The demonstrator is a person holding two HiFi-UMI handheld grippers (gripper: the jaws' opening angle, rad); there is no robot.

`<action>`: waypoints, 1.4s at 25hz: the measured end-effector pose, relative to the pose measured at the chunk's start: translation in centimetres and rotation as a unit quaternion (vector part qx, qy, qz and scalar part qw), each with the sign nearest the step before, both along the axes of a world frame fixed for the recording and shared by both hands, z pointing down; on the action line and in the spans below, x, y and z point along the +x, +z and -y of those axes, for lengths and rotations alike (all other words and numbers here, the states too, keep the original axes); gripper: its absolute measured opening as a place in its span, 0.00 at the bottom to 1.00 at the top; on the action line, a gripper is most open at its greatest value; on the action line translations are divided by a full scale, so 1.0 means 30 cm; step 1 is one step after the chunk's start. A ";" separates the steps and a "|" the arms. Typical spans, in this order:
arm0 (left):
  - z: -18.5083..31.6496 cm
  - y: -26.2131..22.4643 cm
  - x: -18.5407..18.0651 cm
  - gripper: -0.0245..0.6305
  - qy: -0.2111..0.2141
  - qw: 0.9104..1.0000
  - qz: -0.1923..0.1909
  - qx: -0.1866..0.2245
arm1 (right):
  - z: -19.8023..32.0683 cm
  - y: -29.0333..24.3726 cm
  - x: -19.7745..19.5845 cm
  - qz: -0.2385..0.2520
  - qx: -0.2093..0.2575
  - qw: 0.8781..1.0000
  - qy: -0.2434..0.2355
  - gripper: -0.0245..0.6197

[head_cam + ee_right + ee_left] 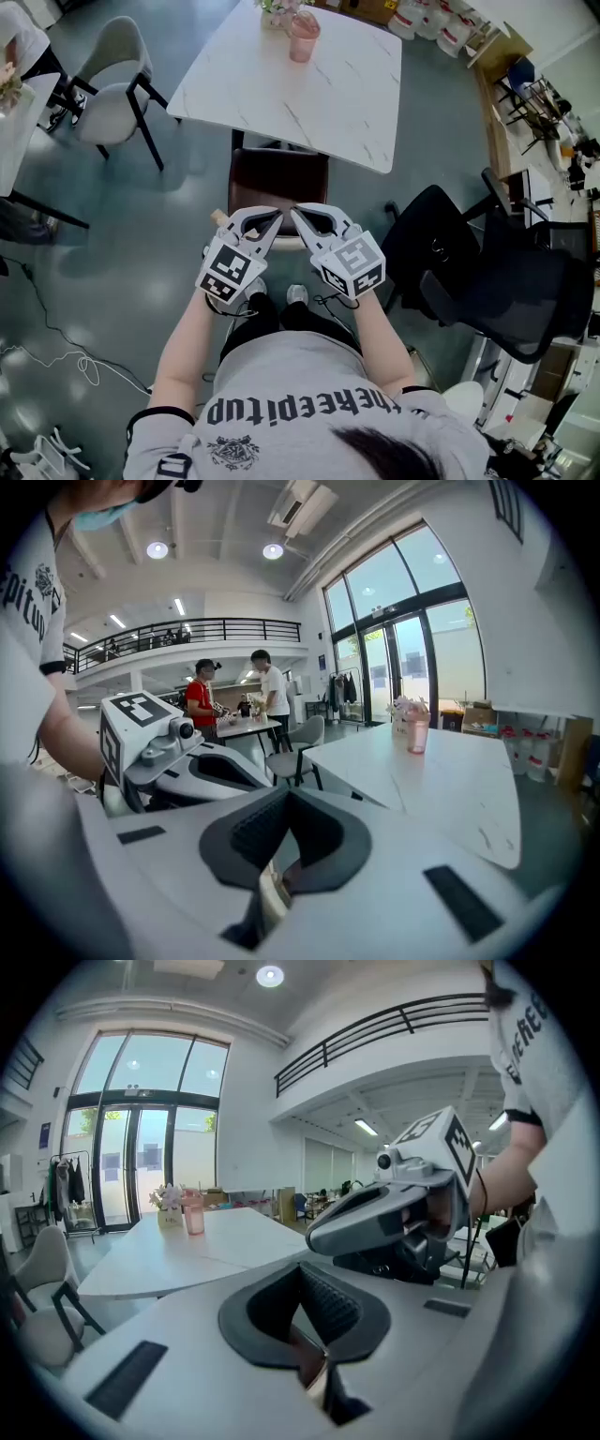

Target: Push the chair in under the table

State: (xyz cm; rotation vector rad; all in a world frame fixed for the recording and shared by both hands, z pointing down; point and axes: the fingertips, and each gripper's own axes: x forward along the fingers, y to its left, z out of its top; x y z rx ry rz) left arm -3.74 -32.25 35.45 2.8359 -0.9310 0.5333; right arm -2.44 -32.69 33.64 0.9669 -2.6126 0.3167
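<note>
At the near edge of the white marble surface (319, 112), the brown chair (277, 183) stands with its seat partly tucked underneath and its back toward the person. Just above the chair's back, the left gripper (269, 221) and the right gripper (309, 219) hover side by side, tips angled toward each other and almost meeting. The left gripper's fingers (330, 1305) are clenched tip to tip on nothing, and the right gripper's fingers (246, 832) are pressed together the same way. A pink cup (303, 37) stands by a small flower vase (277, 11) at the surface's far edge. A grey chair (108, 84) stands off its left corner, and a black office chair (506, 291) off to the right.
</note>
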 end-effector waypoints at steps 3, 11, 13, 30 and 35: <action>0.003 -0.085 -0.003 0.06 -0.013 0.999 -0.029 0.016 | -0.004 -0.074 -0.007 0.016 0.020 1.000 -0.007 0.05; -0.014 -0.290 -0.021 0.06 -0.038 0.993 -0.087 0.064 | -0.033 -0.246 -0.019 0.059 0.068 0.996 -0.024 0.05; -0.023 -0.334 -0.028 0.06 -0.043 0.991 -0.099 0.075 | -0.045 -0.284 -0.024 0.070 0.078 0.994 -0.029 0.05; -0.099 -0.489 -0.038 0.06 -0.063 0.983 -0.133 0.113 | -0.117 -0.418 -0.015 0.108 0.112 0.987 -0.048 0.05; -0.118 -0.515 -0.035 0.06 -0.070 0.980 -0.140 0.123 | -0.138 -0.436 -0.012 0.110 0.119 0.985 -0.050 0.05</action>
